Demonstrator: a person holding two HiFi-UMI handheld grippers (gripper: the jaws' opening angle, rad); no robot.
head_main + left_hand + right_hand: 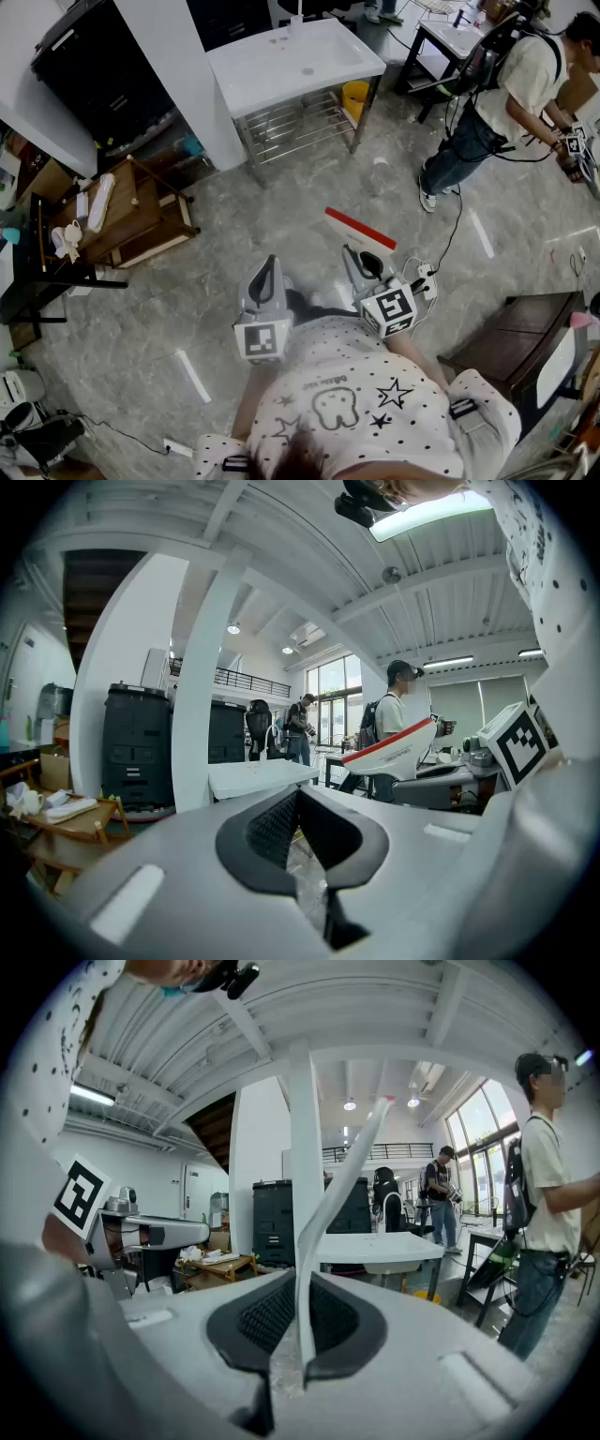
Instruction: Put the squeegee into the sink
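The squeegee [360, 230] is white with a red edge, and it sticks out ahead of my right gripper [363, 261], which is shut on it. In the right gripper view its white body [330, 1206] rises from between the jaws, pinched by the pads. My left gripper [267, 274] is beside it at the same height, shut with nothing in it. In the left gripper view the left gripper's black pads [272, 829] meet, and the squeegee [395, 753] shows to the right. The white sink [295, 61] stands on a metal frame several steps ahead; it also shows as a white sink [377, 1250] straight in front.
A white pillar [178, 75] and black cabinet [89, 61] stand left of the sink. A yellow bucket [354, 97] sits under it. A person with a backpack [502, 89] stands at the right. Wooden tables [131, 216] are left, a dark cabinet [525, 328] right, cables [427, 277] on the floor.
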